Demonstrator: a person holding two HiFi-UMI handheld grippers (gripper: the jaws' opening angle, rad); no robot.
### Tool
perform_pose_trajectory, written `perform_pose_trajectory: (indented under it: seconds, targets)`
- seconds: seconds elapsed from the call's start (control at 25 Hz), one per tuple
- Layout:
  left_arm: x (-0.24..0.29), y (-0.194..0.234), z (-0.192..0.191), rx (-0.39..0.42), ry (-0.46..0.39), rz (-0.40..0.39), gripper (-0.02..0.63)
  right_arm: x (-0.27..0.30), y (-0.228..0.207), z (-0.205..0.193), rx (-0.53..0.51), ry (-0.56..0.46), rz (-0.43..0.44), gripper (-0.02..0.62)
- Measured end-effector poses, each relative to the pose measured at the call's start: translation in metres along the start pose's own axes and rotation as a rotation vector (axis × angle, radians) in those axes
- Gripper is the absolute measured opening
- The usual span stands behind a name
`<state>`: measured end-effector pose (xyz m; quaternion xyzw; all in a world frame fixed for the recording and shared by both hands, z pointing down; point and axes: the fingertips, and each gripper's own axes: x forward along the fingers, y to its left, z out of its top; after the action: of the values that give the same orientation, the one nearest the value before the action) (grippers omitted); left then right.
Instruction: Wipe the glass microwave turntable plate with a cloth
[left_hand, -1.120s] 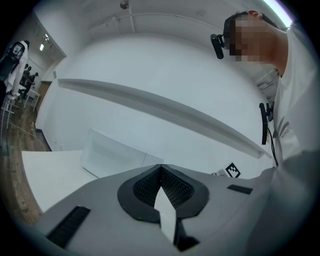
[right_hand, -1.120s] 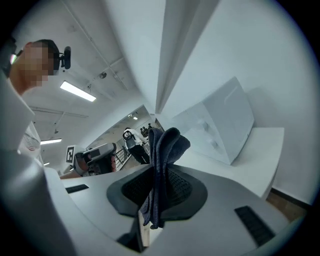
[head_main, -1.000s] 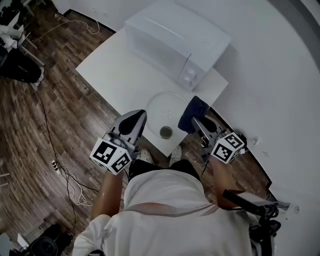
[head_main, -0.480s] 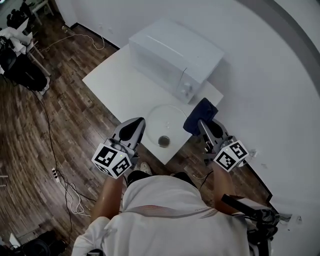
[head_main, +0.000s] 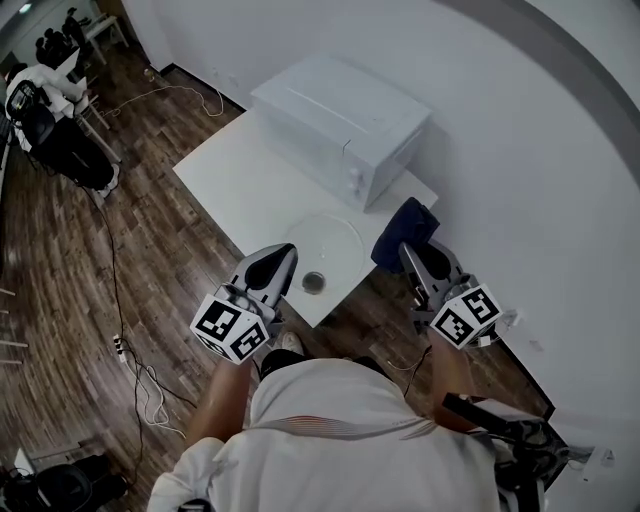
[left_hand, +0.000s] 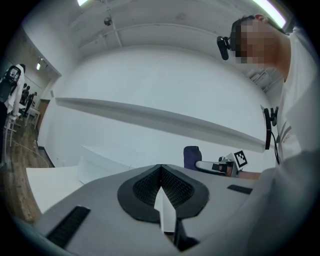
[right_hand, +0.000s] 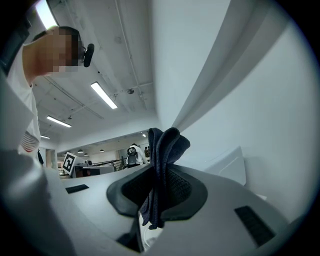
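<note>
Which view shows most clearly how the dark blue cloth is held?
The right gripper view: the cloth is pinched between the right gripper's jaws. The head view shows a bundle at its tip; the left gripper view, a small distant patch.

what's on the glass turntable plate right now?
A small dark round piece shows at the glass plate's near edge; on top or beneath the clear glass, I cannot tell. Otherwise bare. The cloth is off it, clamped in the right gripper.
</note>
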<state>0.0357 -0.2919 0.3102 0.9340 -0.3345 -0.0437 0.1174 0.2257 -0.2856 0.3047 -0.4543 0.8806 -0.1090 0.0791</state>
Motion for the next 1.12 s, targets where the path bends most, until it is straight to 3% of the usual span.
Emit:
perform_pose_trajectory:
  seconds: [0.36,0.68,1.12]
  targets:
    - [-0.015,-0.061,-0.024,0.028,0.048,0.062,0.011,-0.055,0.001,-0.019,0.015,0.014,0.038,0.06]
    - [-0.016,-0.091,-0.023,0.047,0.059,0.02,0.011,-0.092,0.012,-0.017,-0.008,0.016,0.001,0.06]
    - [-0.047,-0.073,-0.009,0.022,-0.009,0.016,0.011,-0.081,0.046,-0.018,-0.077,0.022,-0.002,0.06]
